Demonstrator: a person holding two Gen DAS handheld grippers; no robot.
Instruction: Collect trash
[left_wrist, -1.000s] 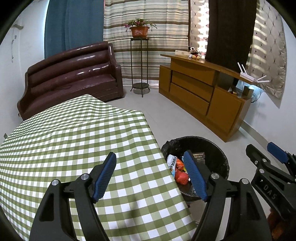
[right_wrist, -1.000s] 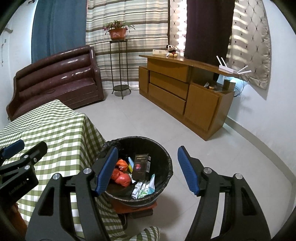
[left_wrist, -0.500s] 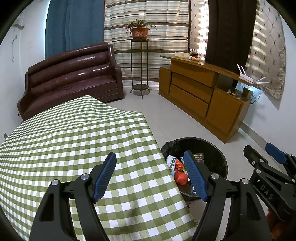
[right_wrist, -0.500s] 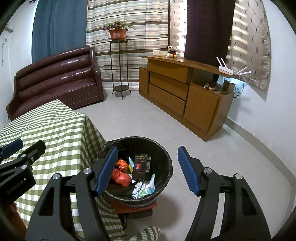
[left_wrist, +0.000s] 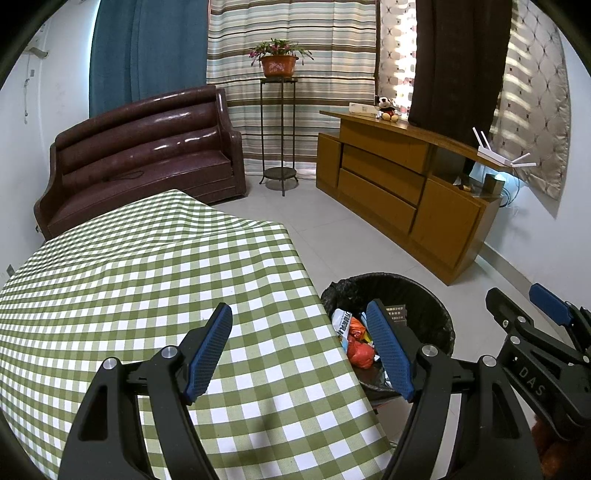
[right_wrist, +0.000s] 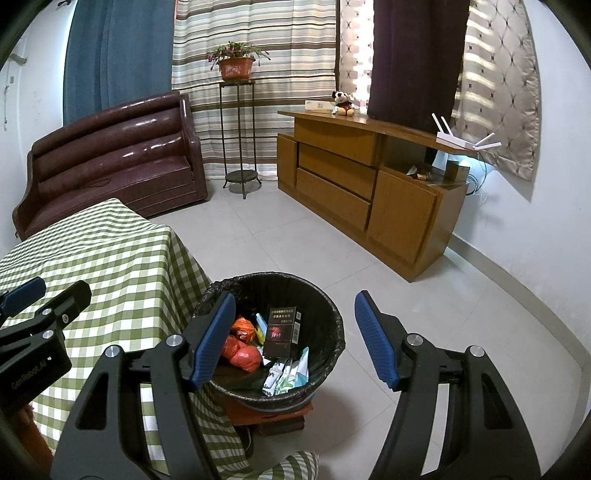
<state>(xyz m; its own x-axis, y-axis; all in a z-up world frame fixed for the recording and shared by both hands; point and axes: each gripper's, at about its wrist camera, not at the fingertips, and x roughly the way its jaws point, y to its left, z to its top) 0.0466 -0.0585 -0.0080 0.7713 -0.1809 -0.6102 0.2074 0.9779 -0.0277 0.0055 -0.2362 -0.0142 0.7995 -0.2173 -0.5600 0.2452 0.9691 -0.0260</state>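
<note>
Both grippers (left_wrist: 301, 350) (right_wrist: 295, 339) empty; bin (right_wrist: 325, 317) beside table (left_wrist: 147, 277).

Counter (left_wrist: 147, 280): green-and-white checked cloth, matt.
Bin liner (right_wrist: 325, 314): thin black plastic, crinkled, slightly shiny.
Sofa (left_wrist: 140, 162): dark brown leather-look, glossy.
Cabinet (right_wrist: 369, 184): wood, smooth satin finish.
Floor (right_wrist: 424, 314): pale tile, smooth.
Tongs' pads (right_wrist: 214, 339): blue, finely textured.

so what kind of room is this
Most likely a home living room: a brown leather sofa against the curtains, a wooden sideboard with a plush toy and a router on top, and a potted plant on a tall stand. A table in a green check cloth stands beside a bin.
</note>
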